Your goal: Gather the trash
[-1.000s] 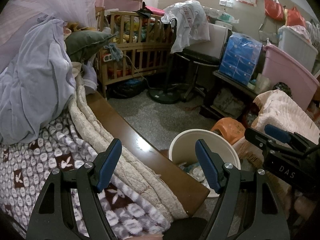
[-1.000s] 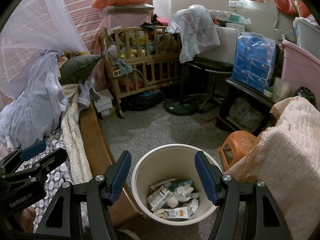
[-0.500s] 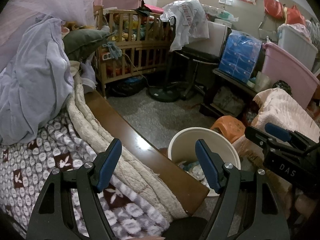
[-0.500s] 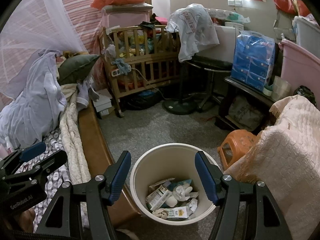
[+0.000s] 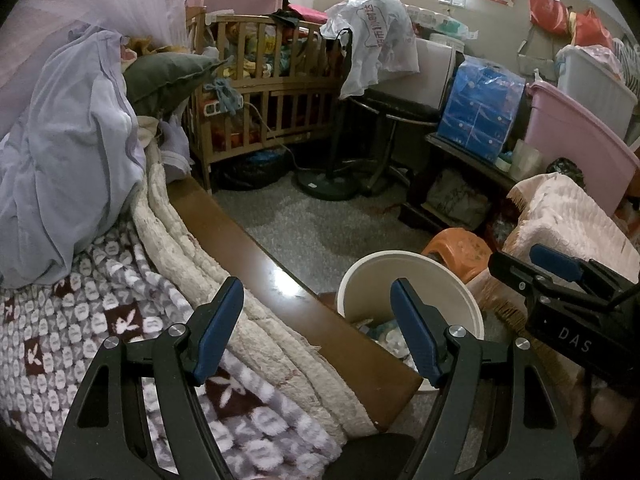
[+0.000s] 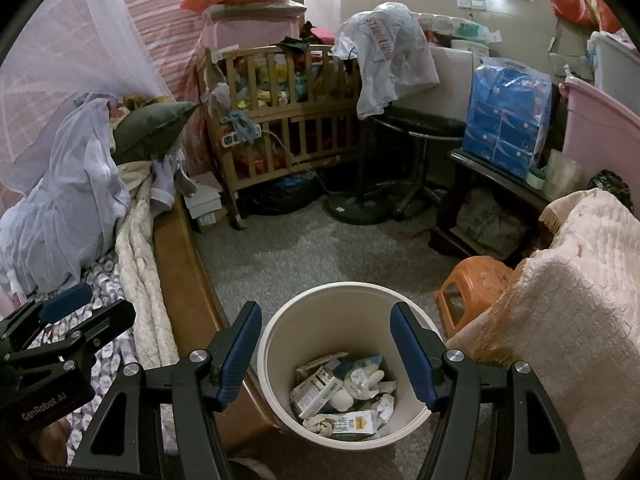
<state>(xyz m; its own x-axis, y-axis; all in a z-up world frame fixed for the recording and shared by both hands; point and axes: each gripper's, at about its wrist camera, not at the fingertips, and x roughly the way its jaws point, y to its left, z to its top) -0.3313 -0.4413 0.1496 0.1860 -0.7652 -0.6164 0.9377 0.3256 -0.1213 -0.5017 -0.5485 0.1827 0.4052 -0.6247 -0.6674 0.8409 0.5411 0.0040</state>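
A cream trash bin stands on the grey floor beside the bed's wooden rail. Inside it lies trash: cartons, crumpled tissue and wrappers. My right gripper hangs open above the bin with nothing between its blue pads. In the left wrist view the bin shows past the bed rail, partly hidden by it. My left gripper is open and empty over the bed's edge, above the patterned blanket. Each gripper appears at the side of the other's view.
A wooden bed rail runs past the bin. An orange stool and a pink-covered seat stand right of the bin. A wooden crib, a fan base, a low dark table and pink tubs crowd the far side.
Both views shift slightly, with the scene sliding a little; the grippers keep the same opening and nothing is picked up or dropped.
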